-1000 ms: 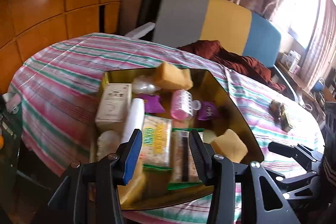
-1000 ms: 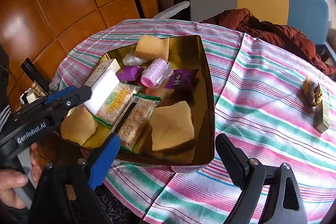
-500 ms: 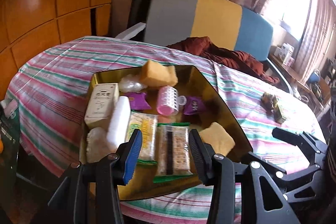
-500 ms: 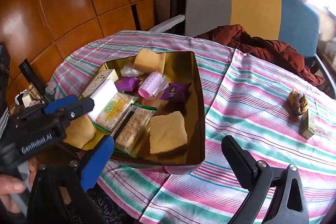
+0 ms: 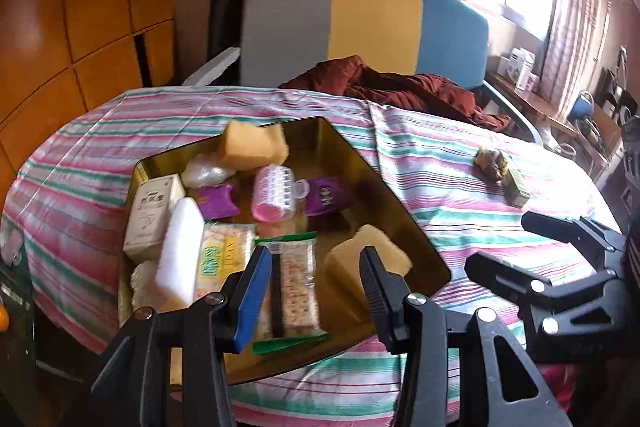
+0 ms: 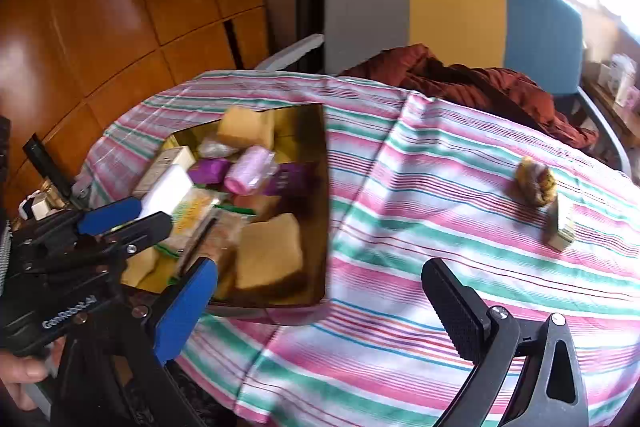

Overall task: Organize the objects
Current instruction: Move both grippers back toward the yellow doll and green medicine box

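A gold tray point(image 5: 400, 195) on the striped tablecloth holds two yellow sponges point(image 5: 252, 145), a pink hair roller point(image 5: 274, 193), purple packets point(image 5: 218, 201), a white box point(image 5: 152, 215), a white foam block point(image 5: 180, 255) and snack packets point(image 5: 296, 283). My left gripper point(image 5: 314, 259) hovers over the tray's near end, jaws apart and empty. My right gripper point(image 6: 320, 267) stands wide open and empty over the cloth by the tray's point(image 6: 320, 187) near right corner. Far right on the cloth lie a brown-yellow bundle point(image 6: 536, 183) and a small green-gold box point(image 6: 562, 227).
A chair point(image 5: 372, 27) with a grey, yellow and blue back stands behind the round table, a dark red garment point(image 5: 400, 87) draped on it. Wood panelling covers the left wall. A cluttered shelf point(image 5: 520, 71) runs under the window at right. A hand point(image 6: 20, 375) holds the left gripper.
Both grippers have drawn back from the tray. The right one has swung right toward the striped cloth, and its jaws have spread wider. The left jaws keep the same gap.
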Demonstrator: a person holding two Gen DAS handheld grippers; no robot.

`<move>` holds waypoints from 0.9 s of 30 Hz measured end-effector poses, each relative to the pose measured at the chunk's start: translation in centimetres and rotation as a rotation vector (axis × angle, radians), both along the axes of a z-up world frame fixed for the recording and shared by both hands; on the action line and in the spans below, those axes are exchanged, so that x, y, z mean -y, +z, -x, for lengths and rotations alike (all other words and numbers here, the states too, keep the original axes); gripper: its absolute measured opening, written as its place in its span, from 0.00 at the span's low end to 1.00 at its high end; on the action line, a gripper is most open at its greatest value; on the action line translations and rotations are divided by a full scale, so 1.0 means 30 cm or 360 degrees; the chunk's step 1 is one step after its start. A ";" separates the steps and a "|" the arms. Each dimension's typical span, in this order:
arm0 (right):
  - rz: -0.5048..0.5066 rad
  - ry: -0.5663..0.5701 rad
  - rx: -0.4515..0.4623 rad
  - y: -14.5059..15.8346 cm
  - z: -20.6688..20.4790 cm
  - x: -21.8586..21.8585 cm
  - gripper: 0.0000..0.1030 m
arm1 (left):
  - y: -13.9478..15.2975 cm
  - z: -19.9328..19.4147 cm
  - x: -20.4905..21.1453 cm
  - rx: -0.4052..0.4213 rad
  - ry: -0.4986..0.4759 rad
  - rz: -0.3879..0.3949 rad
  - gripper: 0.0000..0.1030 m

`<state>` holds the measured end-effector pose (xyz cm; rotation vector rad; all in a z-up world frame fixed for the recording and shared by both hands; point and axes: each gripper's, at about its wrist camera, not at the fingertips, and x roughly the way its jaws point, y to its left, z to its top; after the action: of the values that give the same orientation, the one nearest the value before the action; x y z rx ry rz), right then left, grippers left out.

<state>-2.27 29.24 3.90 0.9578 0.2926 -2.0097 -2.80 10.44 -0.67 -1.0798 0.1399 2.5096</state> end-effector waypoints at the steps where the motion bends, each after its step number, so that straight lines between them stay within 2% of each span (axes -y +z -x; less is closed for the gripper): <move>1: -0.0002 -0.0024 0.0008 -0.001 0.019 -0.017 1.00 | 0.002 0.000 -0.014 -0.0004 -0.0016 0.0006 0.45; 14: -0.0056 -0.0289 0.0064 0.004 0.276 -0.222 1.00 | 0.019 -0.007 -0.203 -0.0044 -0.0245 0.0068 0.45; 27: -0.0151 -0.0486 0.0043 0.010 0.559 -0.362 1.00 | 0.016 0.008 -0.358 -0.0049 -0.0386 0.0120 0.45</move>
<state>-19.04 40.11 4.20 1.1447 0.2397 -2.2731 -3.04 21.17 -0.20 -0.9882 0.3550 2.3195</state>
